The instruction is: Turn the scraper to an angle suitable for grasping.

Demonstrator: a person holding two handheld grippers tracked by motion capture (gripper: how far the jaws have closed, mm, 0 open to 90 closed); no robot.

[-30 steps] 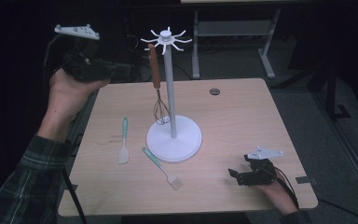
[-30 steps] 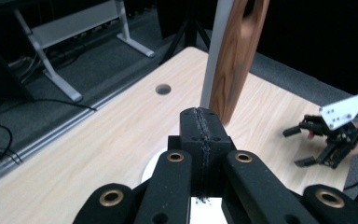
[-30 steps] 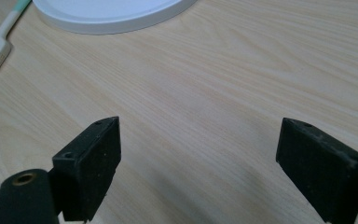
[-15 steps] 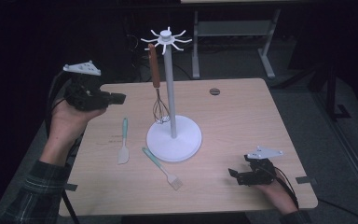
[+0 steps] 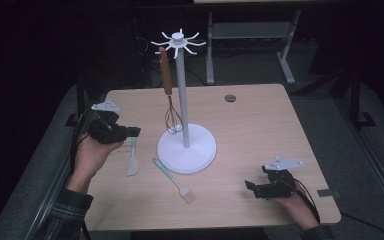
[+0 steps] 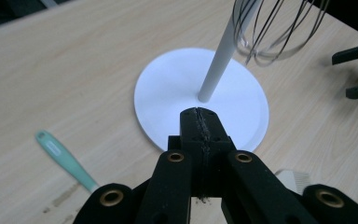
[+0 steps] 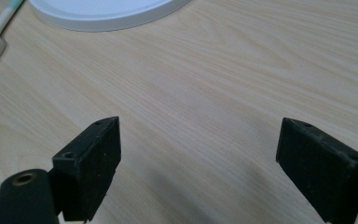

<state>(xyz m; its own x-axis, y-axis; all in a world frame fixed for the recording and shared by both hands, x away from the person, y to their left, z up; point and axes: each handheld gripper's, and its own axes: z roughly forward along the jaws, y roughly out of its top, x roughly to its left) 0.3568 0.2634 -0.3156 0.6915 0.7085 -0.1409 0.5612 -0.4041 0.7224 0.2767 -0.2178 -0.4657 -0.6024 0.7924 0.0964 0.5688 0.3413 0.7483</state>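
A small dark disc (image 5: 230, 98), perhaps a grommet, sits on the table (image 5: 260, 135) at about one o'clock from centre, with grey metal frame legs (image 5: 285, 55) beyond at twelve.

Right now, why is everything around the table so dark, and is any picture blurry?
High view: light falls on the table alone, the room behind is near black, and the image is soft. Left gripper view: the whisk wires smear slightly. Right gripper view: the wood grain is sharp, and the right gripper casts a soft shadow.
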